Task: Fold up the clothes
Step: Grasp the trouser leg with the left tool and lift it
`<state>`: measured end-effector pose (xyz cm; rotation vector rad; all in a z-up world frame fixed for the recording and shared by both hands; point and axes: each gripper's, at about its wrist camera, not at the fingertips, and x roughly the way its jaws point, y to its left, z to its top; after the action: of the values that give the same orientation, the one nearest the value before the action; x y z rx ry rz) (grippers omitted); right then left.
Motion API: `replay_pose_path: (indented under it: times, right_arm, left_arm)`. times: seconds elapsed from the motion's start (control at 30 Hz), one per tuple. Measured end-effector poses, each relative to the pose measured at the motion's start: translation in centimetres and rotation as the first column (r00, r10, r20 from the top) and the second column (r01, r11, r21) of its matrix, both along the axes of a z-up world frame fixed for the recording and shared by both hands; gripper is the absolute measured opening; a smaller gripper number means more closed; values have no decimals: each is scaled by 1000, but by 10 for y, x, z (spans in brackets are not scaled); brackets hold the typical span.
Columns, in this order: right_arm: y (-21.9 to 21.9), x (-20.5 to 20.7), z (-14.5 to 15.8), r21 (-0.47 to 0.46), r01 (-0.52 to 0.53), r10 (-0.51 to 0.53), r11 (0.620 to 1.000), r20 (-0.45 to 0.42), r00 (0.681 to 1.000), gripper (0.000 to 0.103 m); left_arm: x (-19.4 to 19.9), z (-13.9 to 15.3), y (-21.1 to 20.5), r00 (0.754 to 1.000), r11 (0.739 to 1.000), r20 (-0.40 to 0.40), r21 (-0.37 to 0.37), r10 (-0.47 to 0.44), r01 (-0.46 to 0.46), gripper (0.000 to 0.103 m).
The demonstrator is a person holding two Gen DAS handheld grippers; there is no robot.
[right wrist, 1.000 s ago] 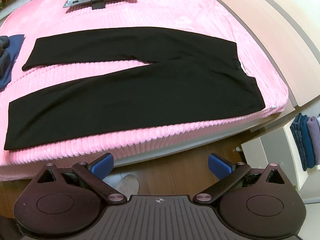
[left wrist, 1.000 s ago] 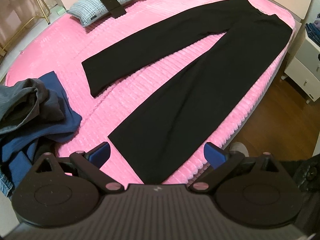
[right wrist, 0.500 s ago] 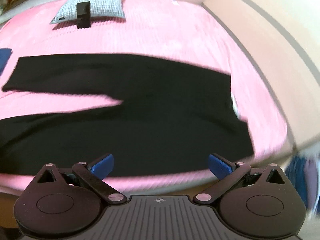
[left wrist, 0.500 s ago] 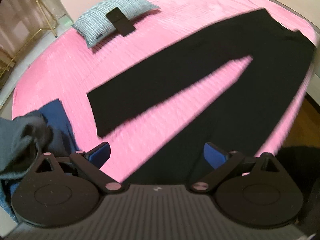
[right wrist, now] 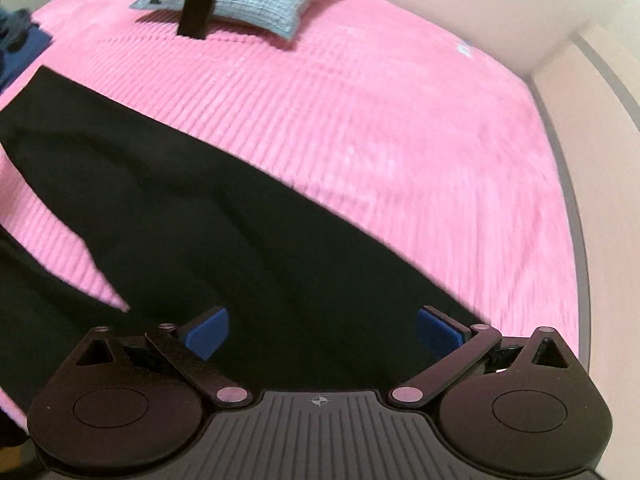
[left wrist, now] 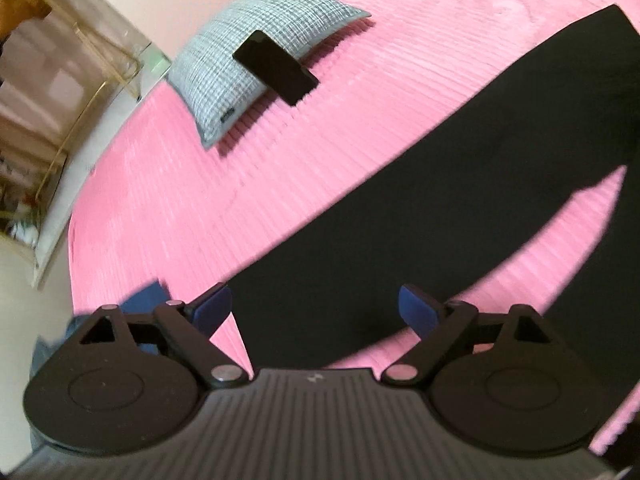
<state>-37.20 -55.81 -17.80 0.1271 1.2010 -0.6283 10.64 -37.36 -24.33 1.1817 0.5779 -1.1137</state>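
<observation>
Trousers [left wrist: 420, 216] now fill both views at 6 o'clock; I have lowered both units. Left gripper [left wrist: 316, 310] and right gripper [right wrist: 322, 334] stand wide, empty, positioned for the first grasp.

You have the black long-legged trousers [left wrist: 420, 220] lying flat on the pink ribbed bed [left wrist: 260, 168], legs forked apart. Far beyond them sits the grey checked pillow [left wrist: 256, 60], with a black flat rectangular phone [left wrist: 276, 68] leaning on its near edge. Blue crumpled clothes [right wrist: 24, 36] lie at the left.
</observation>
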Motion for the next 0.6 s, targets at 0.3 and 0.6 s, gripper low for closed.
replay_pose_path:
  times: [0.3, 0.6]
  right_arm:
    - [-50, 57, -69, -37, -88, 87, 995, -25, 996, 102]
    - [-51, 74, -120, 55, -25, 28, 998, -64, 998, 102]
  left_arm:
    - [113, -135, -83, 972, 960, -37, 148, -233, 236, 54]
    - [159, -199, -124, 868, 817, -223, 300, -443, 493, 22]
